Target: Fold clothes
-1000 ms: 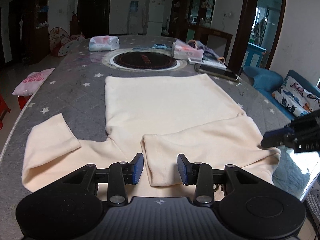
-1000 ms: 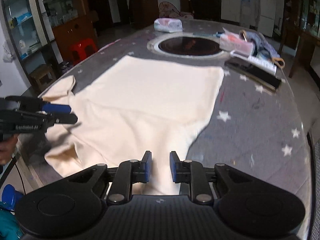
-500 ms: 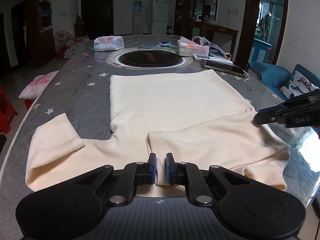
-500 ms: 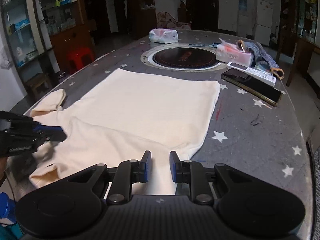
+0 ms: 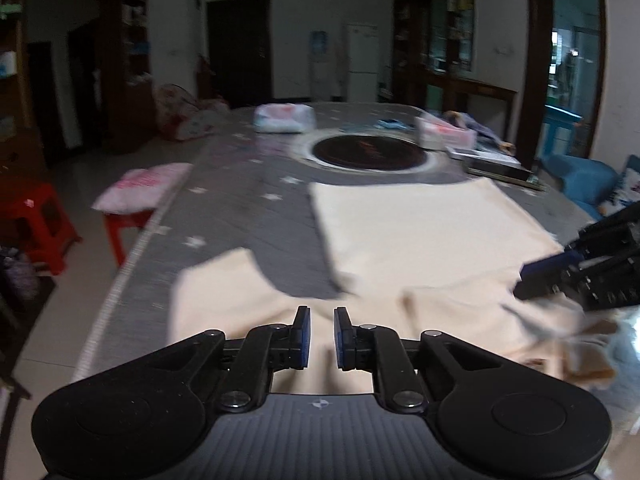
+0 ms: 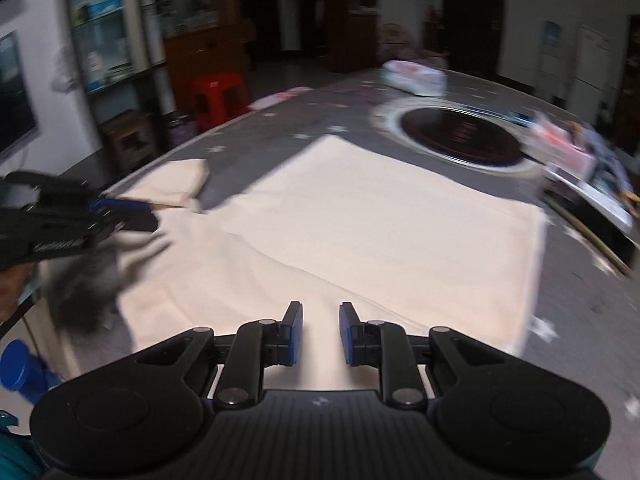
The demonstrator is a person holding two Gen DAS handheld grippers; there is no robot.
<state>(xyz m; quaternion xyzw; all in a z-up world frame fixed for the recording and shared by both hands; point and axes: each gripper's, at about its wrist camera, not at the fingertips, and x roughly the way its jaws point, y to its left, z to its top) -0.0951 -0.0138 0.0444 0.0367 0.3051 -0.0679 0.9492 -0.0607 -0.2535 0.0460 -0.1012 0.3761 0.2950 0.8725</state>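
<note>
A cream sweater (image 5: 420, 232) (image 6: 380, 232) lies spread on the grey star-patterned table (image 5: 240, 220), one sleeve (image 5: 224, 280) out to the left. My left gripper (image 5: 322, 336) sits at the sweater's near edge with cream cloth in the narrow gap; its jaws are opening slightly. In the right wrist view the left gripper (image 6: 154, 216) has shadowed cloth drooping below it. My right gripper (image 6: 320, 332) holds the opposite near edge, a ridge of cloth rising toward its pads. Under the right gripper (image 5: 524, 276) the fabric is crumpled. Both views are blurred.
A round dark hob (image 5: 368, 152) (image 6: 460, 136) is set into the table beyond the sweater. A tissue pack (image 5: 284, 118), a tissue box (image 5: 444, 134) and a phone (image 5: 496, 164) lie around it. Red stools (image 5: 36, 216) (image 6: 218, 98) stand off the left table edge.
The left jaws closed from wide open onto the sweater's near edge. Both grippers have since shifted sideways with the cloth, which now bunches near the right gripper. Both views now blur.
</note>
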